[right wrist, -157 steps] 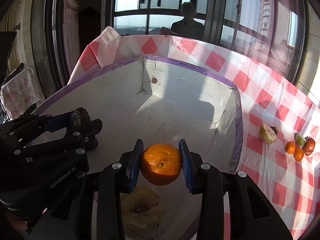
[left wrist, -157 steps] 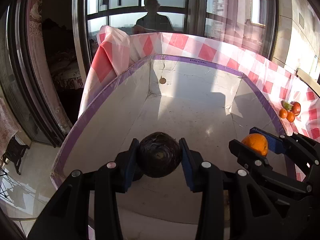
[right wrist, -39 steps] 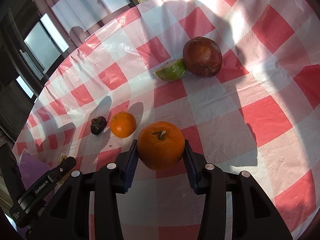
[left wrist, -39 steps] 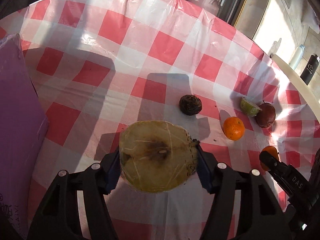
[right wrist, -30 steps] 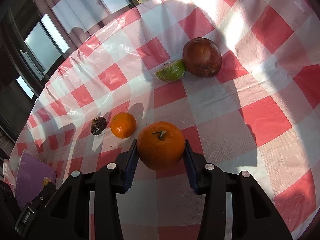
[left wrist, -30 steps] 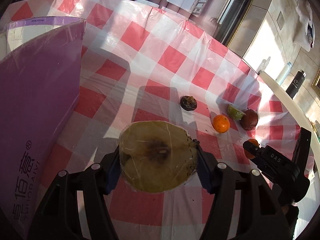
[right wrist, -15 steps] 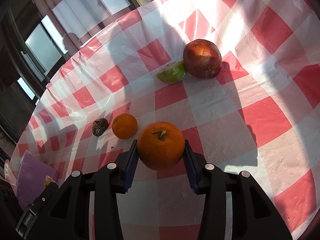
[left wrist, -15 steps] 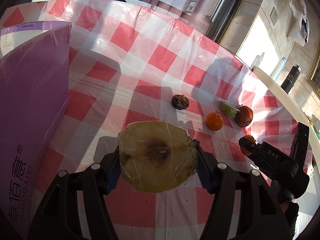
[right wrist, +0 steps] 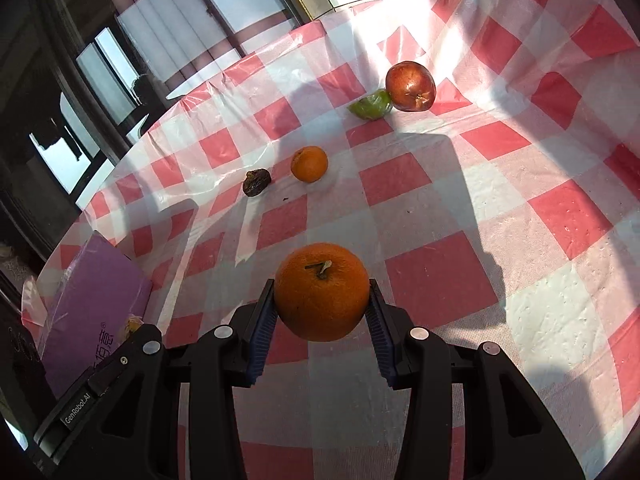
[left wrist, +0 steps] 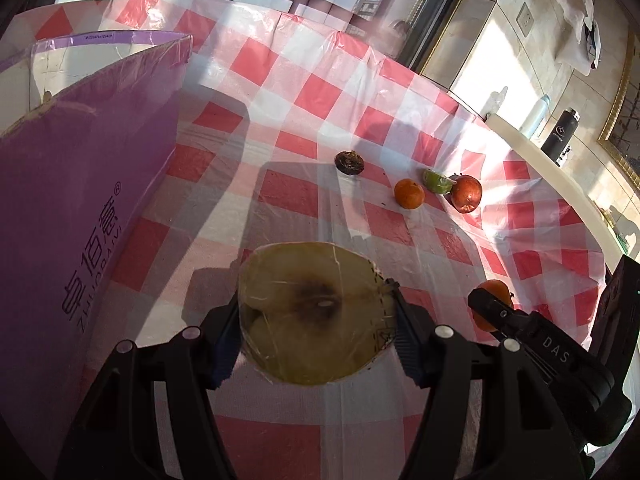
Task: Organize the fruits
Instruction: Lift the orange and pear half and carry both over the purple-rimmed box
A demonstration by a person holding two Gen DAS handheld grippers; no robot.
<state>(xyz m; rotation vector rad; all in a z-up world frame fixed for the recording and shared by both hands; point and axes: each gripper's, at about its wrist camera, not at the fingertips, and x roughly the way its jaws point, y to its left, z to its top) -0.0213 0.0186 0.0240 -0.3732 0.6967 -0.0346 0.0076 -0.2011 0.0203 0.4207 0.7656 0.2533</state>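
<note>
Left gripper (left wrist: pixel 316 316) clamped on plastic-wrapped, browned yellow fruit half (left wrist: pixel 314 312). Right gripper (right wrist: pixel 322 312) clamped on large round orange (right wrist: pixel 322 291). Purple cardboard box (left wrist: pixel 80 208) at left.

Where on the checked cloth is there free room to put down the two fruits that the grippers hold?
The cloth is bare between the large orange and the row of fruit, and between the purple box and the dark fruit. It is crowded from there along the small orange, green wedge and red fruit.
</note>
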